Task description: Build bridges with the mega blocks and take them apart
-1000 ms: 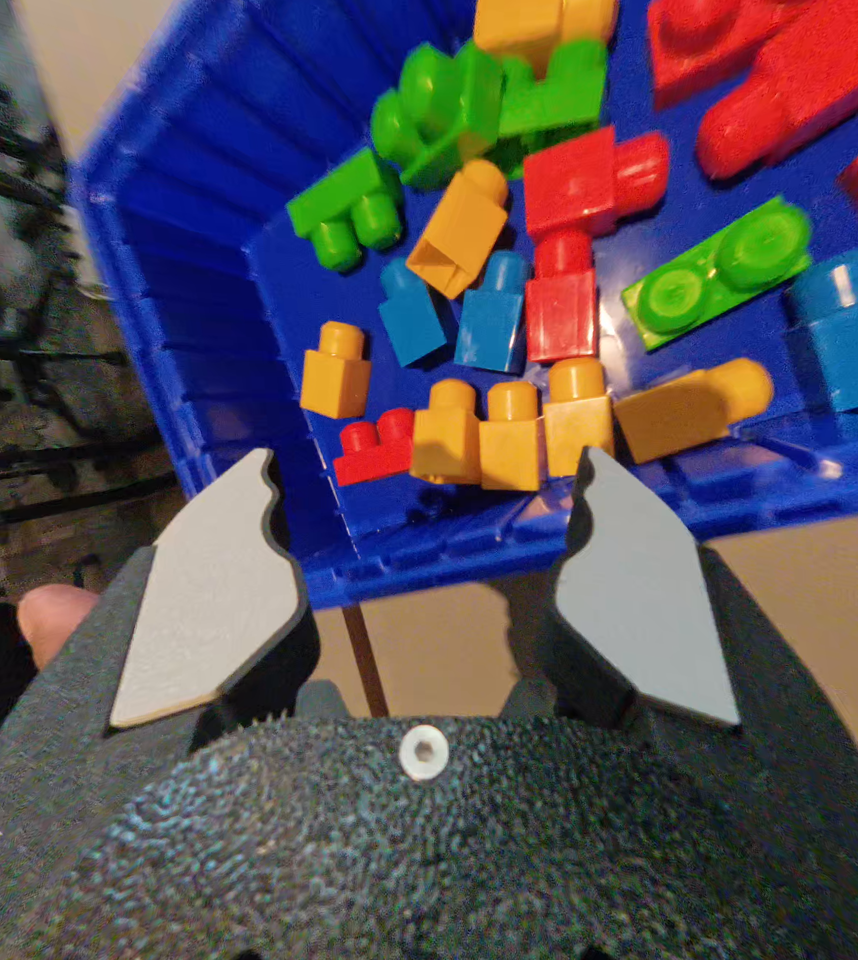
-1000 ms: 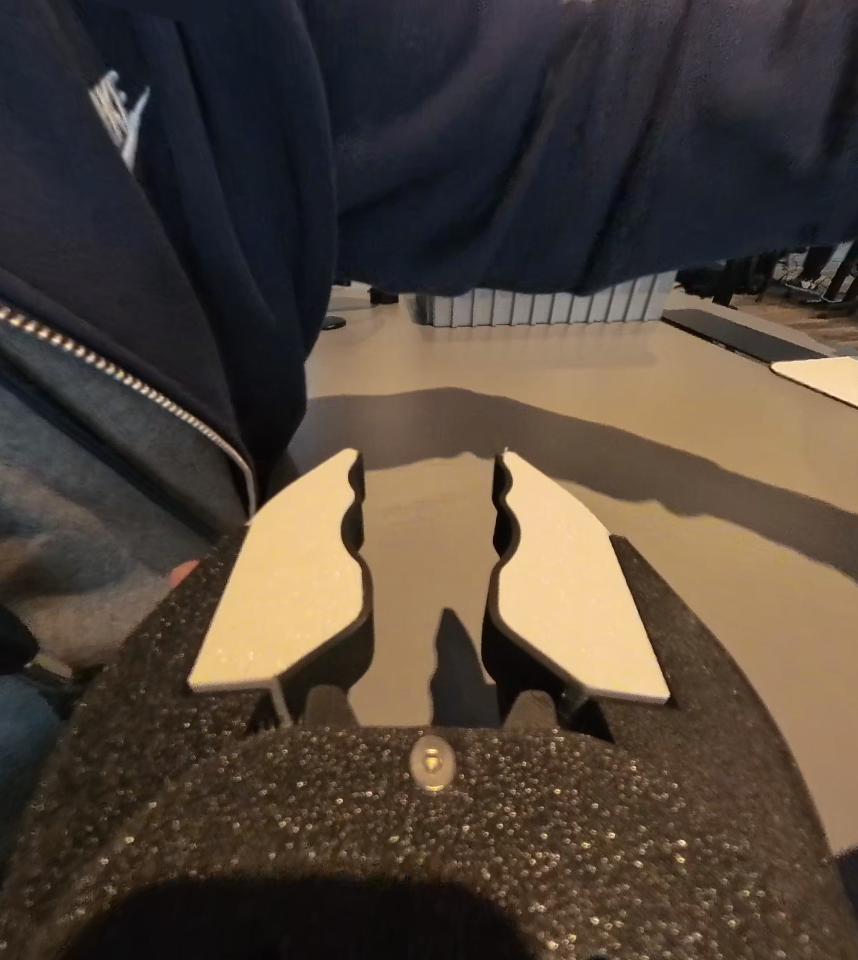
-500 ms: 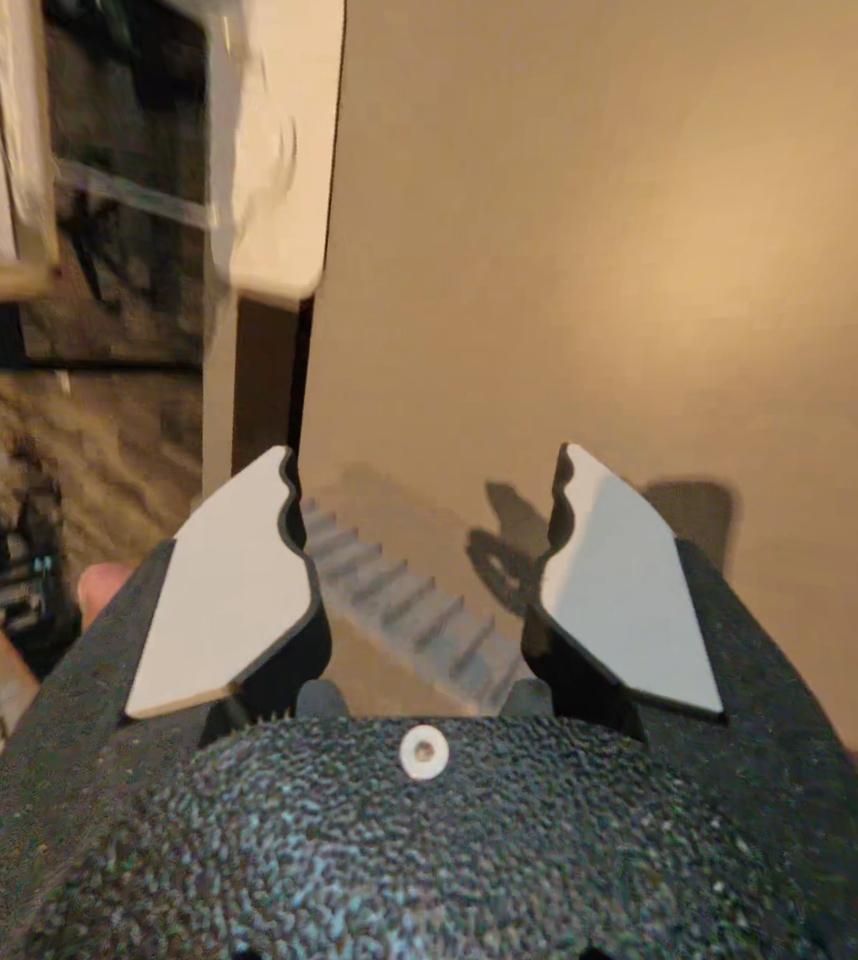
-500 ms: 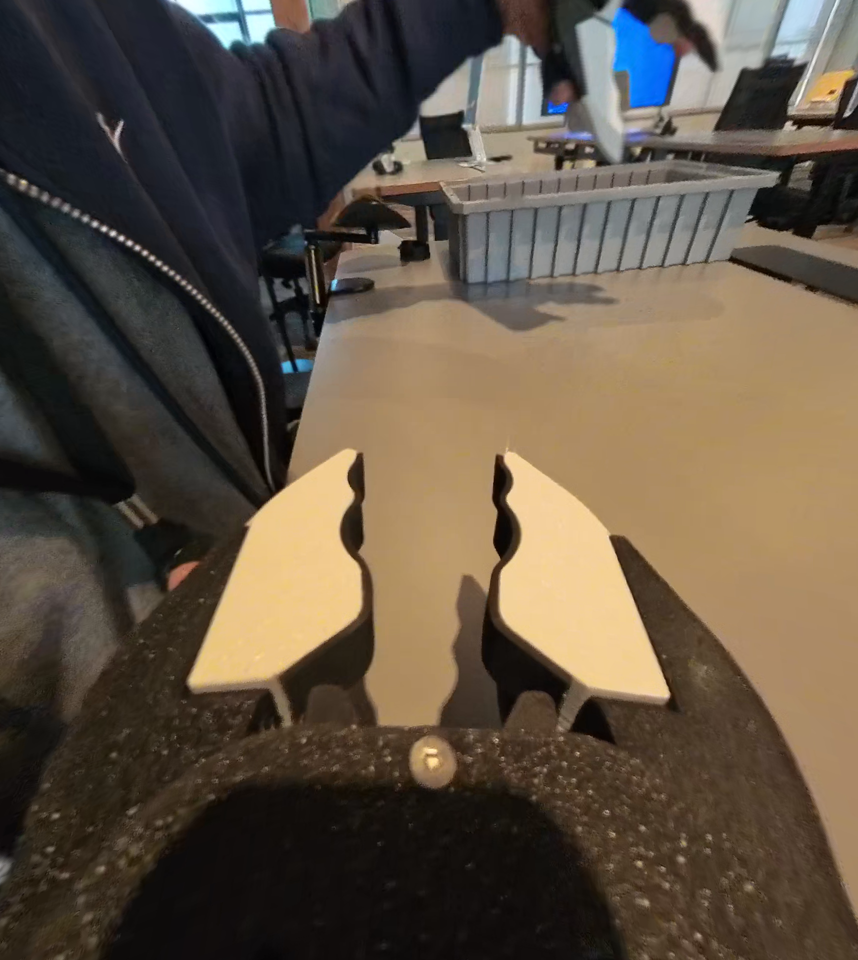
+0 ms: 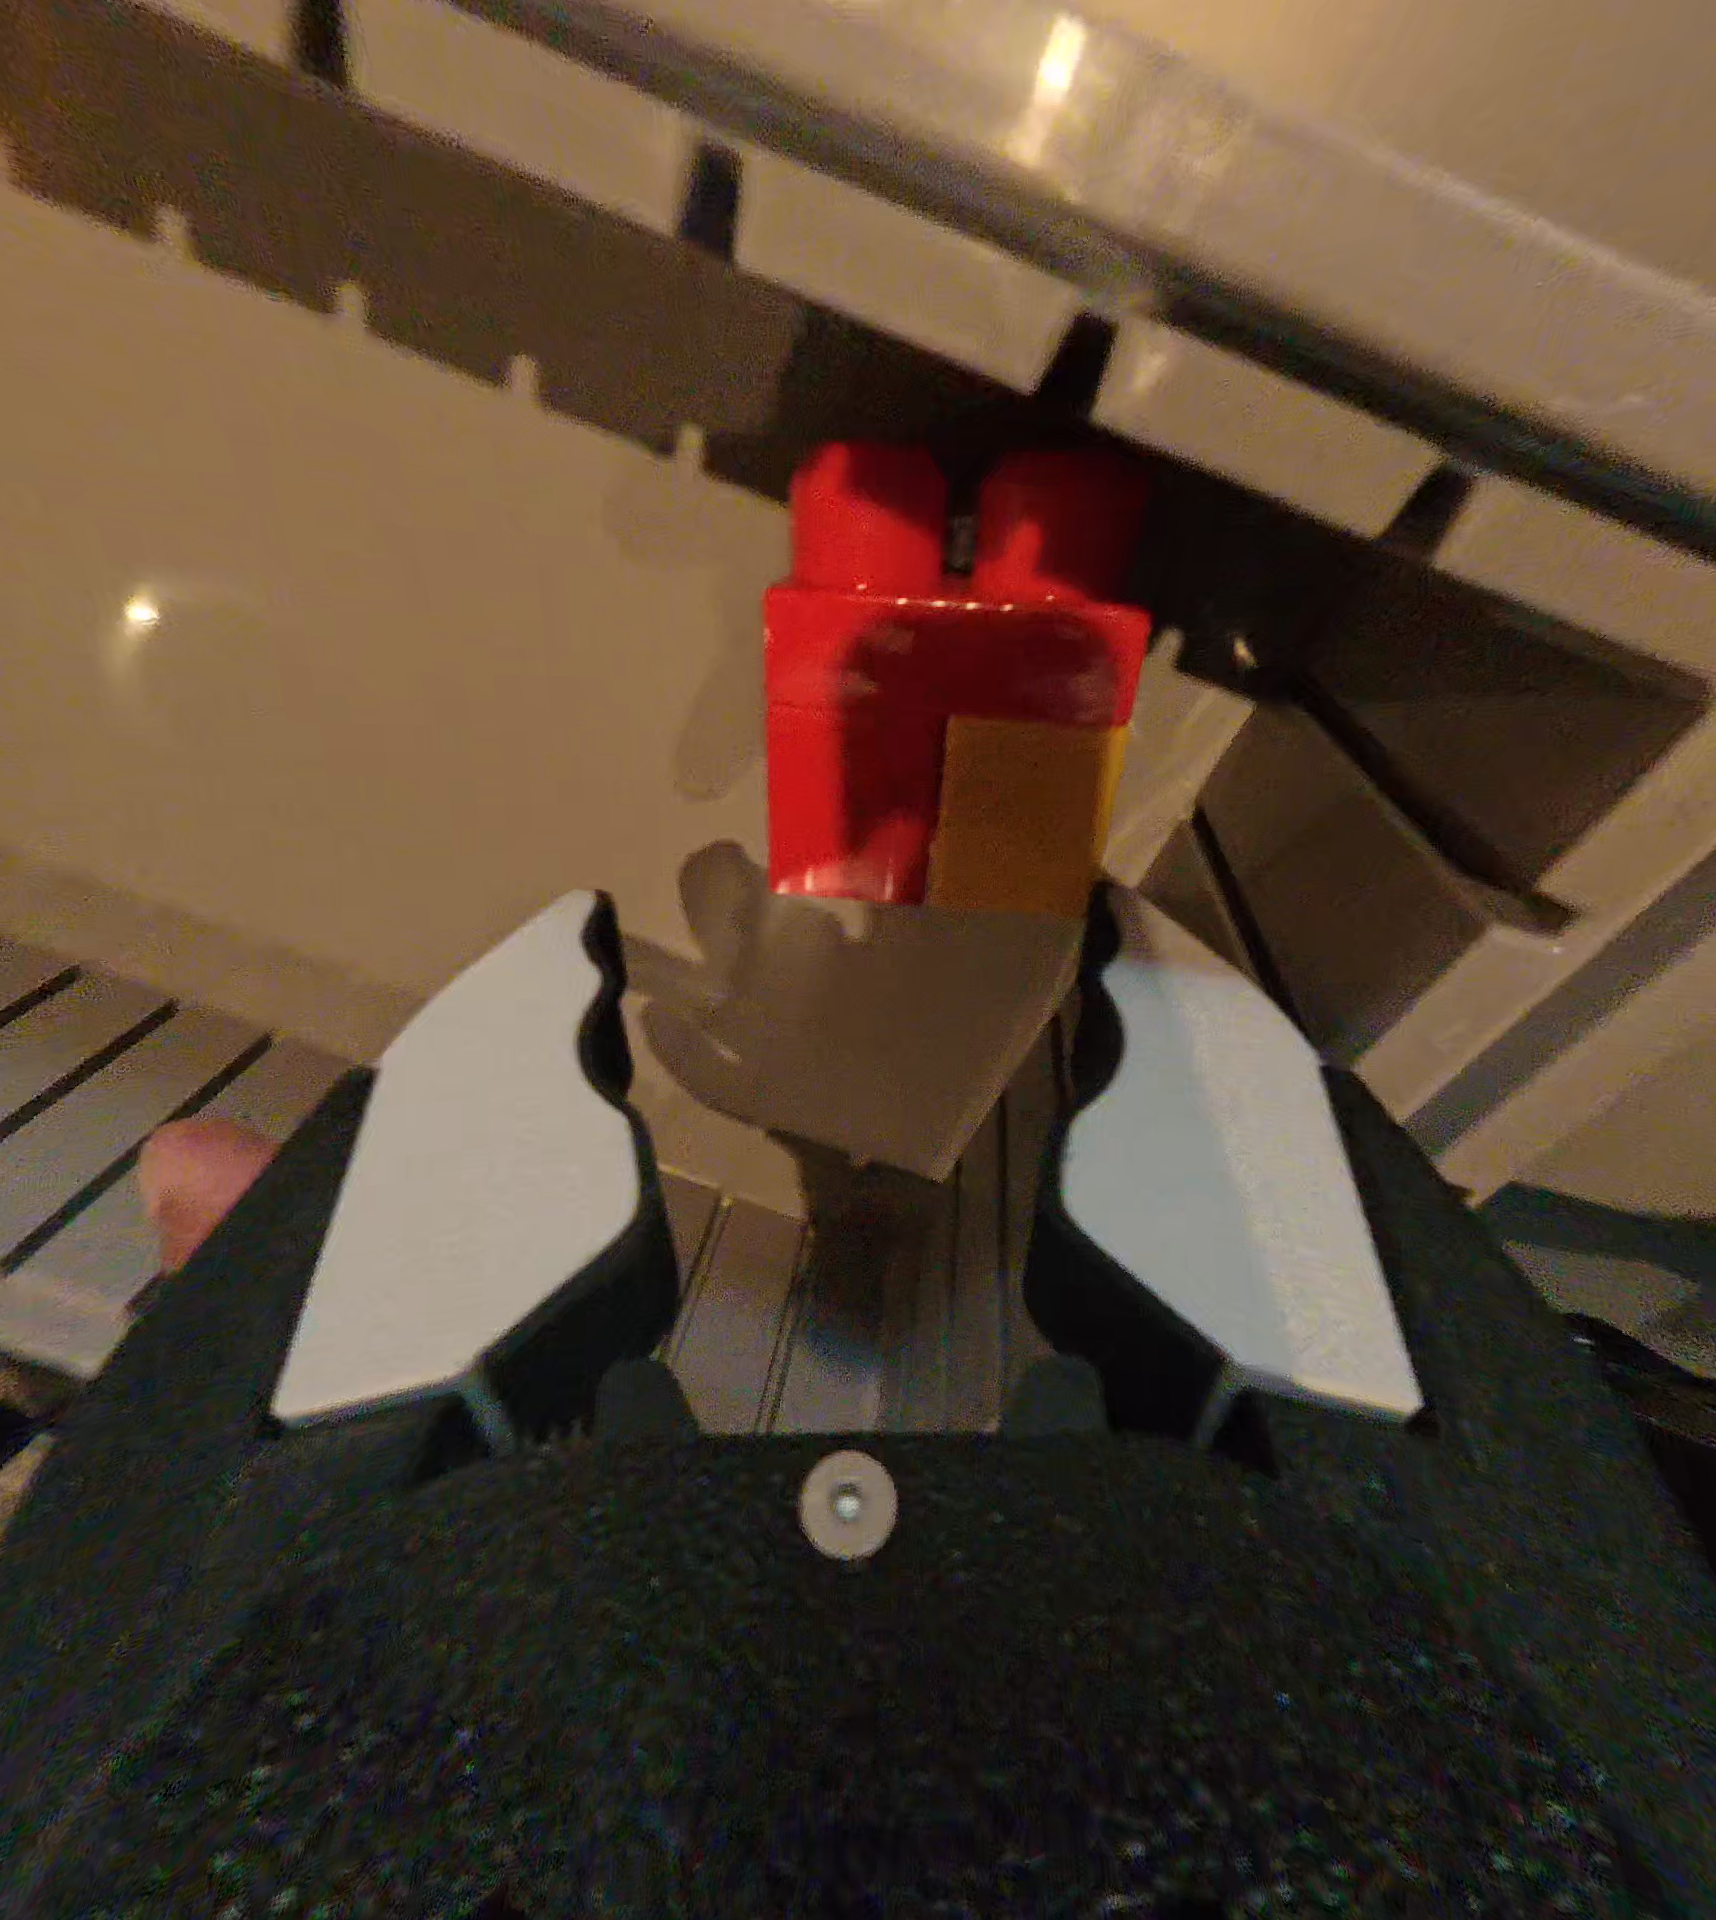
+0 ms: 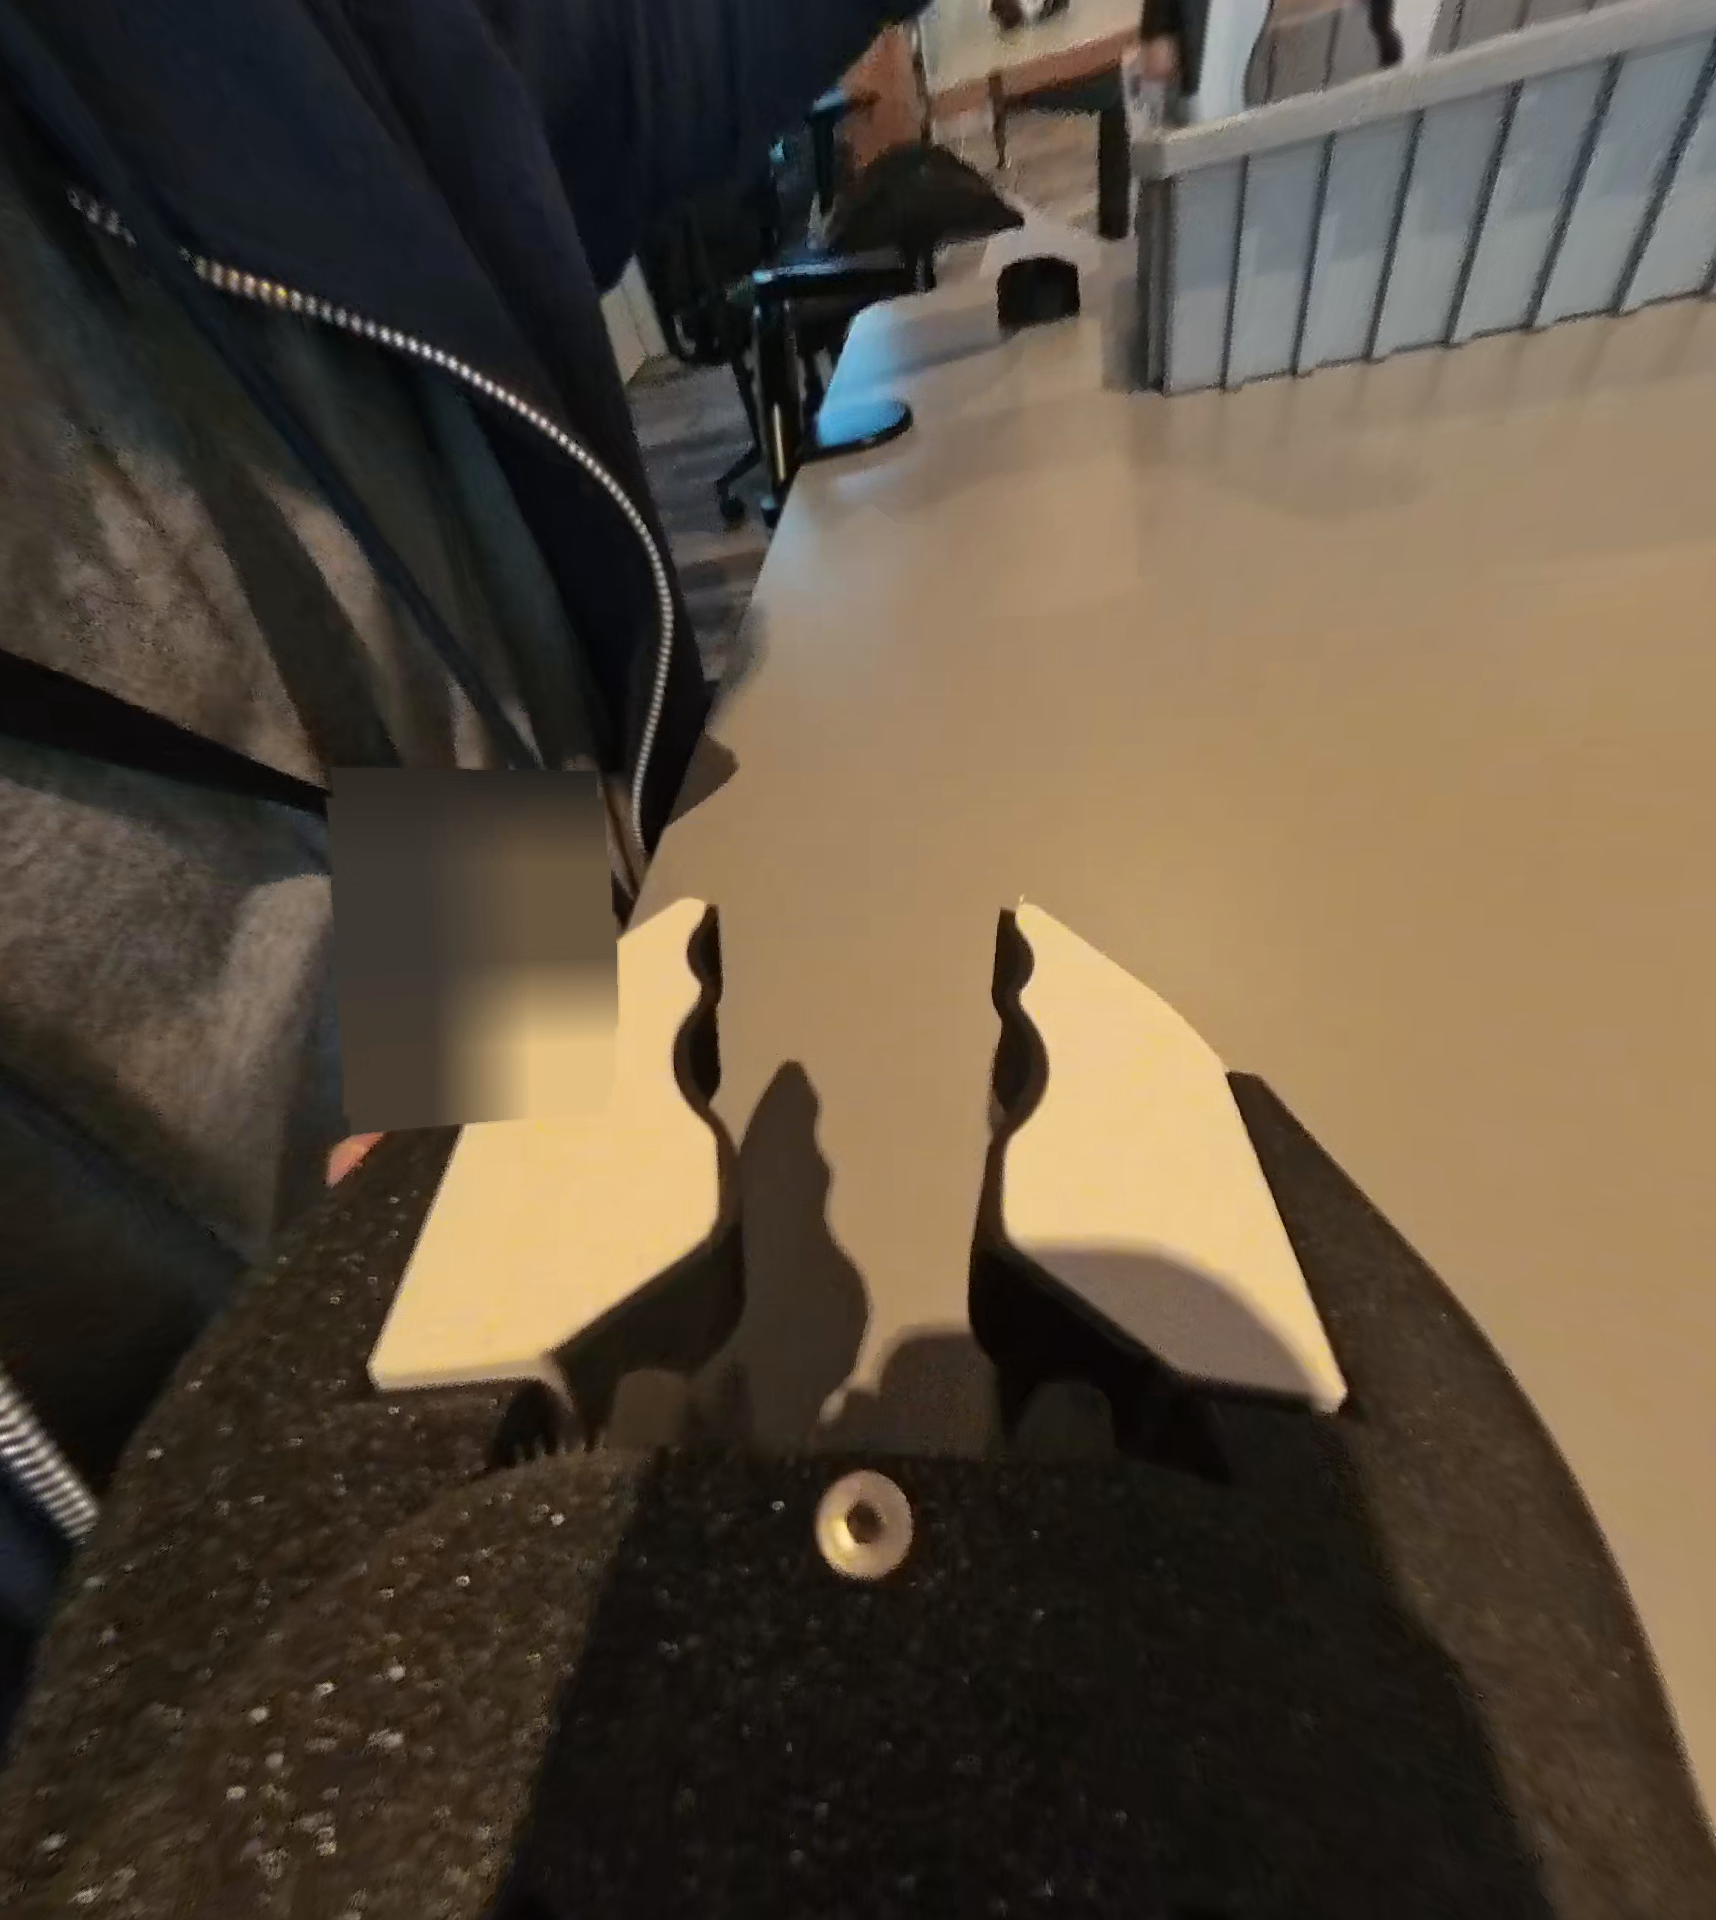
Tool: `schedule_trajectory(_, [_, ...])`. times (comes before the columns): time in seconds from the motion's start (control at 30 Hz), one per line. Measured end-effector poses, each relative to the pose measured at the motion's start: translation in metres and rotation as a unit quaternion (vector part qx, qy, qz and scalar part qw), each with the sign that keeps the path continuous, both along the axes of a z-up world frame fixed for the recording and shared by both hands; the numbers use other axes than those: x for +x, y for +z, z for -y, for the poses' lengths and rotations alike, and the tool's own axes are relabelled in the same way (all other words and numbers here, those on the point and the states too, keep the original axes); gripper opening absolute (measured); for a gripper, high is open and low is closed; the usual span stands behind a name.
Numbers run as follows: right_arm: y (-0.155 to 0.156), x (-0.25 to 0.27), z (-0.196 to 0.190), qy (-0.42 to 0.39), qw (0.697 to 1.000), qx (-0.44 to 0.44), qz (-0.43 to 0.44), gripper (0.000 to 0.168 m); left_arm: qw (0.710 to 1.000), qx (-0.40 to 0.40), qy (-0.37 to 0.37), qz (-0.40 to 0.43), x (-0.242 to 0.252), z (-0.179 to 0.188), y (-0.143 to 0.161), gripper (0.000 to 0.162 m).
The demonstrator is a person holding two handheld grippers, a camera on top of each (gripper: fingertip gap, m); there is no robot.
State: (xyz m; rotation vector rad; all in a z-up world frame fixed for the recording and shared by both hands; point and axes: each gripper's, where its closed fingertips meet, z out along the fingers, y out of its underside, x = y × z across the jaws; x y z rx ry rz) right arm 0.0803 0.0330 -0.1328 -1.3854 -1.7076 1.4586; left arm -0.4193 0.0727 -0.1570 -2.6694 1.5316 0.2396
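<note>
Left wrist view: left hand-held gripper [image 5: 849, 914] wide open, empty; red block [image 5: 895, 717] joined to yellow block [image 5: 1025, 816] just ahead, inside grey bin [image 5: 1249, 416]. Formerly faced bare bench.

Right wrist view: right hand-held gripper [image 6: 859, 920] partly open, empty, above bench [image 6: 1353, 675]; unchanged.

A plain beige bench [image 6: 1249, 644] carries a grey ribbed bin [image 6: 1456, 239] at one o'clock, far end.

Red-and-yellow block stack [image 5: 947, 727] (inside bin)
</note>
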Motion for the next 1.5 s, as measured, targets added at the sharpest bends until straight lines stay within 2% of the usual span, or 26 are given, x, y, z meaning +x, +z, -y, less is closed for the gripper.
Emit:
schedule_trajectory(0.13, [-0.007,-0.035,0.004,0.022,0.999,0.009,0.033,0.052,0.997,-0.058,-0.012,0.043,0.010,0.004,-0.016,0.083])
schedule_trajectory(0.2, [-0.009,-0.051,0.006,0.031,0.999,0.009,0.042,0.052,0.996,-0.076,-0.017,0.038,0.011,0.005,-0.025,0.086])
schedule_trajectory(0.33, [-0.012,-0.073,0.010,0.041,0.998,0.011,0.056,0.052,0.995,-0.081,-0.038,0.037,0.013,0.003,-0.031,0.094])
schedule_trajectory(0.6, [-0.016,-0.088,0.014,0.052,0.996,0.009,0.068,0.052,0.983,-0.148,-0.004,0.104,0.021,0.014,-0.039,0.079])
schedule_trajectory(0.63, [-0.015,-0.089,0.014,0.054,0.996,0.009,0.067,0.052,0.983,-0.143,0.002,0.112,0.021,0.010,-0.040,0.075])
schedule_trajectory(0.73, [-0.015,-0.089,0.016,0.055,0.996,0.011,0.065,0.052,0.984,-0.138,0.014,0.113,0.019,0.001,-0.040,0.075])
schedule_trajectory(0.8, [-0.014,-0.087,0.017,0.053,0.997,0.012,0.062,0.052,0.991,-0.102,0.007,0.089,0.012,-0.013,-0.041,0.098])
schedule_trajectory(0.9, [-0.013,-0.084,0.015,0.046,0.997,0.012,0.058,0.052,0.997,-0.037,0.006,0.065,0.004,-0.033,-0.035,0.090])
schedule_trajectory(0.97, [-0.013,-0.082,0.015,0.041,0.997,0.011,0.057,0.052,0.998,-0.046,-0.014,0.027,-0.005,-0.025,-0.035,0.094])
schedule_trajectory(1.07, [-0.014,-0.080,0.014,0.038,0.998,0.014,0.057,0.052,0.998,-0.059,-0.027,0.017,-0.003,-0.015,-0.038,0.100])
schedule_trajectory(1.2, [-0.015,-0.081,0.014,0.037,0.998,0.010,0.052,0.051,0.999,-0.036,-0.034,0.011,-0.003,-0.026,-0.045,0.093])
schedule_trajectory(1.27, [-0.015,-0.081,0.015,0.039,0.998,0.013,0.052,0.051,0.998,-0.050,-0.020,0.012,-0.004,-0.026,-0.048,0.091])
schedule_trajectory(1.4, [-0.013,-0.080,0.017,0.041,0.998,0.021,0.047,0.051,0.998,-0.056,-0.005,0.042,-0.001,-0.021,-0.048,0.075])
schedule_trajectory(1.5, [-0.008,-0.077,0.013,0.030,0.999,0.025,0.035,0.051,0.999,0.007,0.020,0.037,-0.005,-0.032,-0.040,0.075])
